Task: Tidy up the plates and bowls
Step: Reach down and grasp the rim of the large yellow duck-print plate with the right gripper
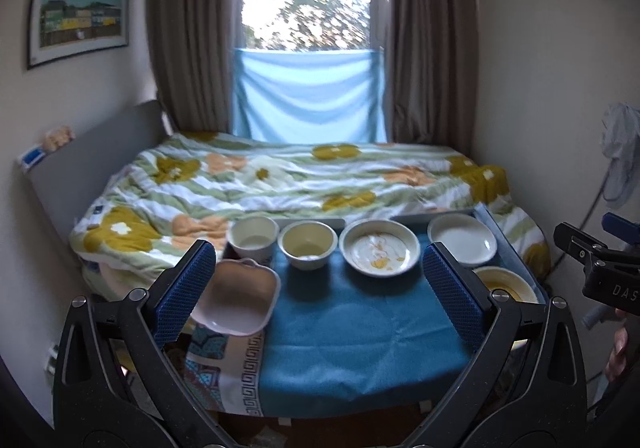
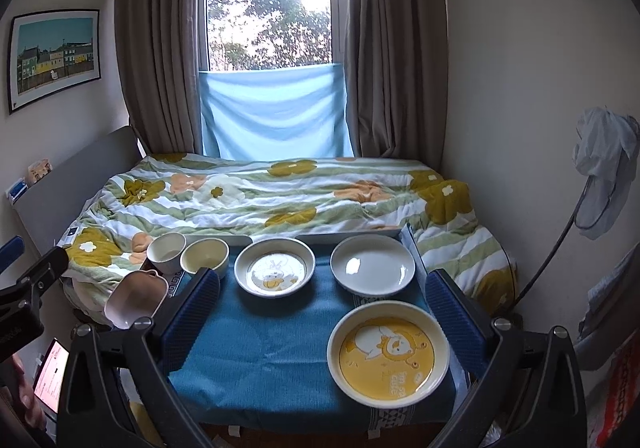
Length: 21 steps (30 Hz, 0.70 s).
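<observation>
On a small table under a blue cloth [image 2: 260, 352] stand two small cream bowls [image 2: 166, 252] [image 2: 205, 255], a cartoon-print plate [image 2: 274, 267], a plain white plate [image 2: 374, 266] and a yellow bear plate [image 2: 387, 354]. A pink square dish [image 2: 136, 298] sits tilted at the table's left edge. My right gripper [image 2: 322, 312] is open above the cloth, with the yellow plate near its right finger. My left gripper [image 1: 320, 288] is open wide too. The pink dish [image 1: 240, 298] lies just inside its left finger [image 1: 188, 288], and its right finger partly hides the yellow plate [image 1: 506, 284].
A bed with a floral quilt [image 2: 260, 195] lies right behind the table, under a curtained window. A lit screen [image 2: 50, 372] stands low at the left. A fan draped with cloth [image 2: 604, 175] is by the right wall. A hand [image 1: 618, 348] shows at the right edge.
</observation>
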### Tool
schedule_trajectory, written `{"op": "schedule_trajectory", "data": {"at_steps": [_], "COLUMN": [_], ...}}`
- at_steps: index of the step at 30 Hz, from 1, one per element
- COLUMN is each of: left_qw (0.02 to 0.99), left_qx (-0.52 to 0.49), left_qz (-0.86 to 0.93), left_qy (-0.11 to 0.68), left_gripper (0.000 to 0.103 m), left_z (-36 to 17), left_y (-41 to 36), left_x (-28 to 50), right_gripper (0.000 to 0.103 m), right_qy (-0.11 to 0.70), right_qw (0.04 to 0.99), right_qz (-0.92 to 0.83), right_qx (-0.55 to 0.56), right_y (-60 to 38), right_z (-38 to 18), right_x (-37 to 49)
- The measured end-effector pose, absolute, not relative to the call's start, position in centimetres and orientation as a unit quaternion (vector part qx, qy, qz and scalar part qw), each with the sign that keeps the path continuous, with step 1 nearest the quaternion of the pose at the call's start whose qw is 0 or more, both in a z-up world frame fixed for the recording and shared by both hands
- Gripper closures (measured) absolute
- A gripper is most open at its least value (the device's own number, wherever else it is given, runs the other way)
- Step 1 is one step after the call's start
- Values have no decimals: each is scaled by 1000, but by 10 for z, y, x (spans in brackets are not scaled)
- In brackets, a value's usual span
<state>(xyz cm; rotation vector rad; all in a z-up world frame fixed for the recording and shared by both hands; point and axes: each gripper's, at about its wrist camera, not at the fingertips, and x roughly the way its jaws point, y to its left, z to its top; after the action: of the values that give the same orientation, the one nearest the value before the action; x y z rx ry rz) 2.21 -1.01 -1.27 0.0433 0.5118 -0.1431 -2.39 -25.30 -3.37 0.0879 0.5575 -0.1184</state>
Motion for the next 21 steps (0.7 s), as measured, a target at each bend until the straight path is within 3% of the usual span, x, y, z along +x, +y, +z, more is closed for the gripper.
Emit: {"op": "schedule_trajectory", "data": {"at_steps": [6,21], "left_qw": [936,836], "left_qx": [30,-3], "left_qz": [-151,-220], "left_qy": [318,503], "left_gripper": [0,1], "left_z": [-56,-219], "left_y": [-47,-195], "left_x": [46,116], "right_gripper": [0,4], "right_qy": [315,446], "right_qw": [942,869], "right_qz": [-59,16], "right_qx": [97,213], "right_y": [-278,-431], "right_z": [-68,-237], "right_x": [-36,-3]}}
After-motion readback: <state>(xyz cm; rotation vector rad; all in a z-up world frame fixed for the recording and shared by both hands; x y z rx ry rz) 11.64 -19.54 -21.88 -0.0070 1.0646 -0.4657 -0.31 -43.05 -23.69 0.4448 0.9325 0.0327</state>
